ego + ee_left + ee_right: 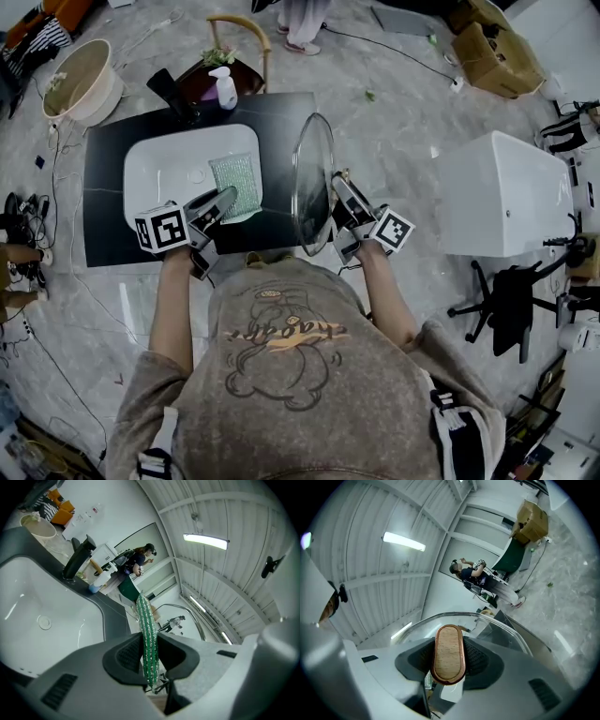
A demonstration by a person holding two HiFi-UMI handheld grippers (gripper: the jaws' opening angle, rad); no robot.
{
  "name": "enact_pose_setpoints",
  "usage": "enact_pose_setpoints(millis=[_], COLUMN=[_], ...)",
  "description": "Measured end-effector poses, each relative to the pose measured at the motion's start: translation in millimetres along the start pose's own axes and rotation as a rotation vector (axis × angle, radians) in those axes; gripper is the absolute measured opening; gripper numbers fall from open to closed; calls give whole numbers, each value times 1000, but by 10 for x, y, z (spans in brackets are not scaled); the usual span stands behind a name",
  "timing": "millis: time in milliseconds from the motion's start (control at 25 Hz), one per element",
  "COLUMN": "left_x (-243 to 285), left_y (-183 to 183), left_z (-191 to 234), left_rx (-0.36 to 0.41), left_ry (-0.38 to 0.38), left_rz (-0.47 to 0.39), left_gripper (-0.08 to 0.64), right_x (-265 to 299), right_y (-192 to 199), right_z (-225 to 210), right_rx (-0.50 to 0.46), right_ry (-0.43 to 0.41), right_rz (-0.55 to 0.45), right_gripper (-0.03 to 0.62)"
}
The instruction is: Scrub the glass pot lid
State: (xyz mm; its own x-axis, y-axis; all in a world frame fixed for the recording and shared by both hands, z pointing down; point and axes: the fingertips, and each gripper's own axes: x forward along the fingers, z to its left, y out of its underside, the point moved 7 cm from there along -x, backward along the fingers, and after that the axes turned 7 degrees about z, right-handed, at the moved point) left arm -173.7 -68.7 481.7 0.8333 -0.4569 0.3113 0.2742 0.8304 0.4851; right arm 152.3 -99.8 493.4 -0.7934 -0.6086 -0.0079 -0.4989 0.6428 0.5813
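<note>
The glass pot lid (313, 183) stands on edge over the right part of the black counter, held up by its handle. My right gripper (337, 217) is shut on that wooden, copper-rimmed handle (449, 654), with the glass rim (487, 618) arching beyond the jaws. My left gripper (221, 202) is shut on a green sparkly scrubbing cloth (237, 186), which hangs over the white sink basin (164, 164), left of the lid and apart from it. In the left gripper view the cloth (148, 634) runs edge-on between the two pads.
A black faucet (167, 91) and a soap pump bottle (225, 90) stand behind the basin. The black counter (108, 202) ends just in front of me. A white cabinet (492, 192) and an office chair (511, 305) stand to the right, a beige basin (80, 82) at the far left.
</note>
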Motion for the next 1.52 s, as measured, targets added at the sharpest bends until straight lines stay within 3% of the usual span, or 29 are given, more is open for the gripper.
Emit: enact_pose_setpoints(millis=[80,280,600,960,1240,1520], left_x=[-27,-63,-80,-157,-246,-290], left_y=[41,54,32,55,105,131], left_z=[45,67,59,68,98,97], left_rx=[-15,-15,-27,-44,-67,-70], left_ry=[-10,-17,-9,-42,-57,-67], left_rz=[1,-10,-44,-85,-116,-127], left_gripper=[84,84,84,84,84,84], right_x=[36,30,164,328,615,877], right_y=[-25,-16,-2,80,241,426], right_z=[49,-15,-34,-257,-401,-591], right_rx=[-43,-147,-327,-396,-449,-524], right_ry=[20,211,361,430,439,500], right_rz=[26,126,238,337,432,565], right_gripper=[179,179,179,179,179,179])
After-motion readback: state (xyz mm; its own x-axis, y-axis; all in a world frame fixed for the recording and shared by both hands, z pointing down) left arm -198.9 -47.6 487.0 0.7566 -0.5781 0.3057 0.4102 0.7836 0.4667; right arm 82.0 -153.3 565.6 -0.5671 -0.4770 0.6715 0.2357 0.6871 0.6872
